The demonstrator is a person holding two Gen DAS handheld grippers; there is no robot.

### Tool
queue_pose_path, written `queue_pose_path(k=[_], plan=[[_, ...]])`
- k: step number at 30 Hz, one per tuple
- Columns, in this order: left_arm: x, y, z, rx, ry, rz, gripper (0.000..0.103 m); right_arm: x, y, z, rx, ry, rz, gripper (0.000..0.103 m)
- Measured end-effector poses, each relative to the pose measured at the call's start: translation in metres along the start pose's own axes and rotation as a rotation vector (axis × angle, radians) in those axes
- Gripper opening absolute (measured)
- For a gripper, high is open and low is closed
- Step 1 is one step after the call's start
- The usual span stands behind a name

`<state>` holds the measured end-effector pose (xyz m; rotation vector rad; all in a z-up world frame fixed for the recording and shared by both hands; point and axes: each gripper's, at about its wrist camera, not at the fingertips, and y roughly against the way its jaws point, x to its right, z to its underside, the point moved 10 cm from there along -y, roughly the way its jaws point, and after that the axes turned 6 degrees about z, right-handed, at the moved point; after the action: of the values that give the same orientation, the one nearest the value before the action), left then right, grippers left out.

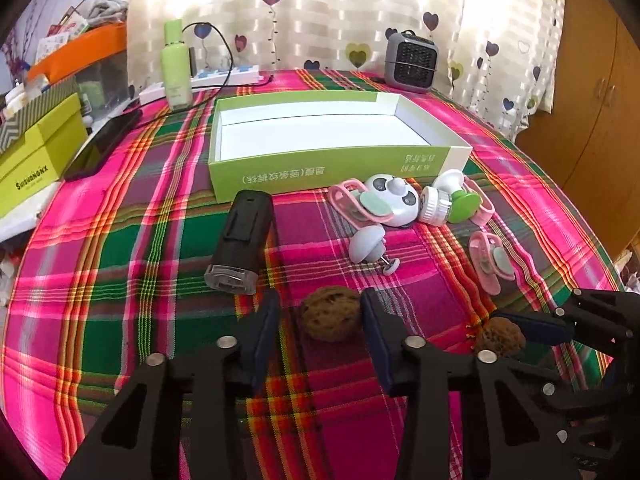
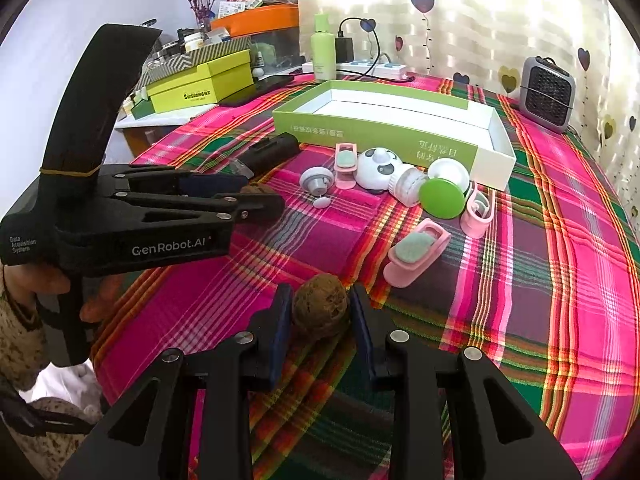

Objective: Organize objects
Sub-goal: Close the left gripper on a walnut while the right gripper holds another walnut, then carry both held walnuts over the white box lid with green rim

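Between the blue pads of the left hand-held gripper sits a brown walnut; its right pad touches the shell, a sliver of cloth shows at the left pad, so whether it is clamped I cannot tell. The right hand-held gripper is clamped on a second walnut, both pads against it. Both nuts are roundish, with no clear long axis.

Beyond them the black device lies with its long axis running near to far, clear end nearest. The green box lies open with its long side across the far part of the plaid surface.

Only the right wrist view shows a hand on the left tool's grip. Bare cloth lies left of the black device, while pink clips and a panda toy crowd the box's near wall.
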<state>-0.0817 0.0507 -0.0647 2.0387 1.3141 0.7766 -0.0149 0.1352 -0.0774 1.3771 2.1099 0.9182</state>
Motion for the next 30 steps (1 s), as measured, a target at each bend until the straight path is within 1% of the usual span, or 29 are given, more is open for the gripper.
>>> queue_pose_path(k=[2,3,17,23,30], plan=[[0.0,0.0,0.0,0.001,0.0,-0.001,0.033,0.0,-0.001,-0.001,0.0,0.0,0.001,0.03],[0.0,0.0,0.0,0.001,0.0,0.001,0.029,0.0,0.0,0.0,0.0,-0.001,0.0,0.03],[0.007,0.003,-0.005,0.009,0.001,0.014,0.029,0.006,-0.002,-0.011,0.017,-0.018,0.014,0.03],[0.005,0.008,-0.015,0.024,0.006,0.019,0.029,0.008,0.0,-0.021,0.037,-0.017,0.028,0.03],[0.003,0.013,-0.033,0.054,0.017,0.029,0.029,0.016,0.003,-0.042,0.066,-0.039,0.037,0.03]])
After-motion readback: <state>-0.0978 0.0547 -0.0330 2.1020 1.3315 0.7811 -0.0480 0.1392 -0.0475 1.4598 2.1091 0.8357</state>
